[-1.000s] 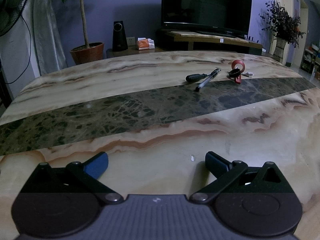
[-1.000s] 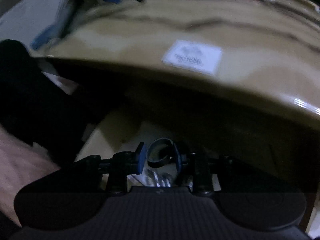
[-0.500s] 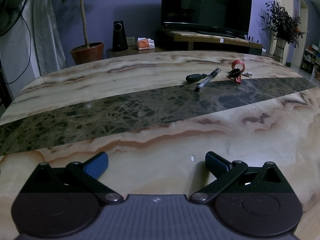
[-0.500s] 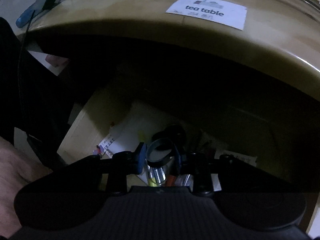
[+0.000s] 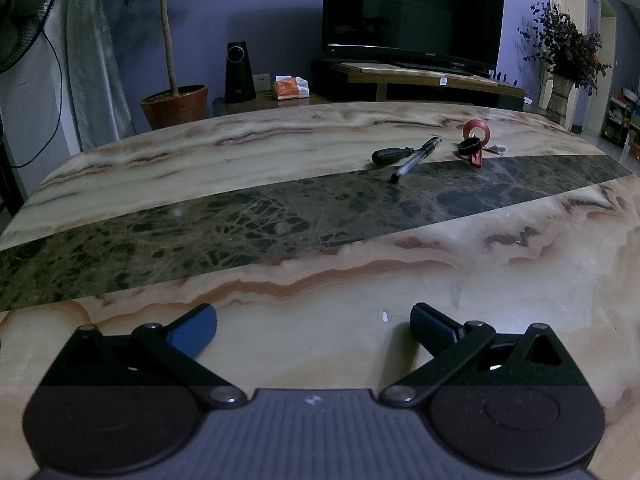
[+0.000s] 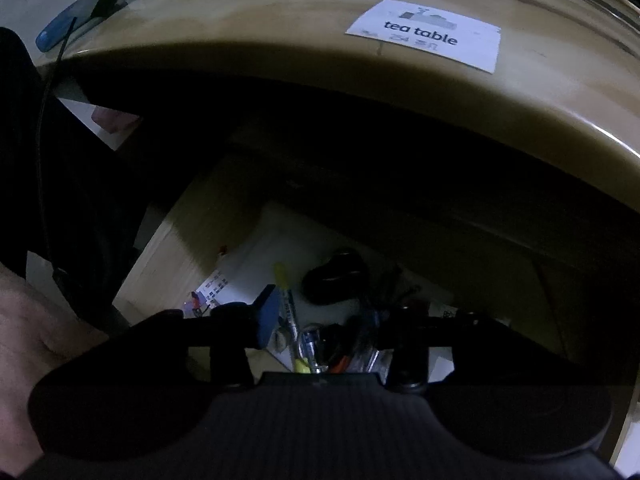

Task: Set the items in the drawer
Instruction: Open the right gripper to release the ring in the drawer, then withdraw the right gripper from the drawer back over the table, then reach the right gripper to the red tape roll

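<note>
In the left wrist view my left gripper (image 5: 314,322) hovers open and empty over the marble table (image 5: 280,216). Far across it lie a black-handled screwdriver (image 5: 390,155), a clear pen (image 5: 416,158), a red tape roll (image 5: 476,133) and a black ring (image 5: 469,146). In the right wrist view my right gripper (image 6: 336,316) points down into the open drawer (image 6: 188,240) under the table's edge. Its jaws are opening and the pads press on nothing. Below them lie a yellow pen (image 6: 286,300), other small items and a black roll (image 6: 334,280). The dark ring it carried cannot be picked out.
A white "tea table" label (image 6: 424,36) is stuck near the tabletop's edge above the drawer. A person's hand (image 6: 24,320) shows at the left. Beyond the table stand a TV (image 5: 412,8), a potted plant (image 5: 176,100) and a fan (image 5: 20,12).
My right gripper sank toward the drawer with a dark ring between its pads, then its fingers spread and the ring left them. The left gripper has not moved.
</note>
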### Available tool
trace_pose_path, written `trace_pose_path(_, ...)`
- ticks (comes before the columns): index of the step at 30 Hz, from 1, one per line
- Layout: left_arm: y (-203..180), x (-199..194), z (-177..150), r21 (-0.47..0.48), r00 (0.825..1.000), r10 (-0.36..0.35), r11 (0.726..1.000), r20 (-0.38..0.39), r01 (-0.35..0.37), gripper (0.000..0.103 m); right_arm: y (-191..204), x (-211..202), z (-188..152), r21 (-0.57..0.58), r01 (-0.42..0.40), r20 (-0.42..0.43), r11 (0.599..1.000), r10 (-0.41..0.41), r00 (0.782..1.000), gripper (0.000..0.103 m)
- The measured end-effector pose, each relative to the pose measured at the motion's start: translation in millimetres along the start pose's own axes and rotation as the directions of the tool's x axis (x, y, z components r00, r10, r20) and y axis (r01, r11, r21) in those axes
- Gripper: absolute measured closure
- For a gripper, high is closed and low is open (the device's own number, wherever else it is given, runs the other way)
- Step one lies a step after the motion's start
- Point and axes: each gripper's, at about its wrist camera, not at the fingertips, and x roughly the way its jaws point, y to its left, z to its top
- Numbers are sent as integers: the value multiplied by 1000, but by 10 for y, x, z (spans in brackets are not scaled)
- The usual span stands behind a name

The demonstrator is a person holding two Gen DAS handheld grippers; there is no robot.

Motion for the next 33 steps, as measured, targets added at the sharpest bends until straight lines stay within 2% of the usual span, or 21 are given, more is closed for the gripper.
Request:
trace_pose_path(2, 0, 0, 0, 0, 1000, 0, 1000, 0, 0, 0, 1, -15, 1, -1, -26, 2, 1000, 26, 1000, 56)
trace_pose_path(5, 0, 0, 0, 0, 1000, 0, 1000, 0, 0, 0, 1, -134, 56, -18, -65, 52, 998, 66, 996, 56)
trace_pose_path(7, 0, 0, 0, 0, 1000, 0, 1000, 0, 0, 0, -53, -244, 119, 7, -139, 80, 990, 138, 987, 56)
trace_pose_path(9, 0, 0, 0, 0, 1000, 0, 1000, 0, 0, 0, -102, -375, 183, 26, -225, 109, 974, 221, 969, 56)
trace_pose_path(11, 0, -1, 0, 0, 1000, 0, 1000, 0, 0, 0, -131, -516, 246, 24, -338, 146, 941, 331, 932, 56)
trace_pose_path(13, 0, 0, 0, 0, 1000, 0, 1000, 0, 0, 0, -137, -694, 321, -11, -443, 203, 896, 436, 877, 56)
trace_pose_path(15, 0, 0, 0, 0, 1000, 0, 1000, 0, 0, 0, -160, -886, 419, -54, -469, 265, 882, 465, 845, 54)
trace_pose_path(17, 0, -1, -1, 0, 1000, 0, 1000, 0, 0, 0, -220, -1065, 552, -64, -412, 352, 909, 406, 843, 51)
trace_pose_path(19, 0, -1, -1, 0, 1000, 0, 1000, 0, 0, 0, -368, -1235, 713, -33, -328, 437, 944, 309, 845, 51)
trace_pose_path(22, 1, -1, -1, 0, 1000, 0, 1000, 0, 0, 0, -512, -1286, 920, 26, -176, 551, 984, 133, 824, 51)
trace_pose_path(25, 0, -1, -1, 0, 1000, 0, 1000, 0, 0, 0, -678, -1251, 1185, 96, -52, 593, 994, -15, 805, 51)
trace_pose_path(27, 0, -1, -1, 0, 1000, 0, 1000, 0, 0, 0, -737, -1156, 1370, 100, 39, 610, 994, -93, 787, 51)
trace_pose_path(29, 0, -1, -1, 0, 1000, 0, 1000, 0, 0, 0, -805, -1031, 1581, 89, 99, 609, 991, -132, 782, 51)
trace_pose_path(33, 0, -2, -1, 0, 1000, 0, 1000, 0, 0, 0, -944, -741, 1969, 76, 156, 594, 985, -170, 786, 51)
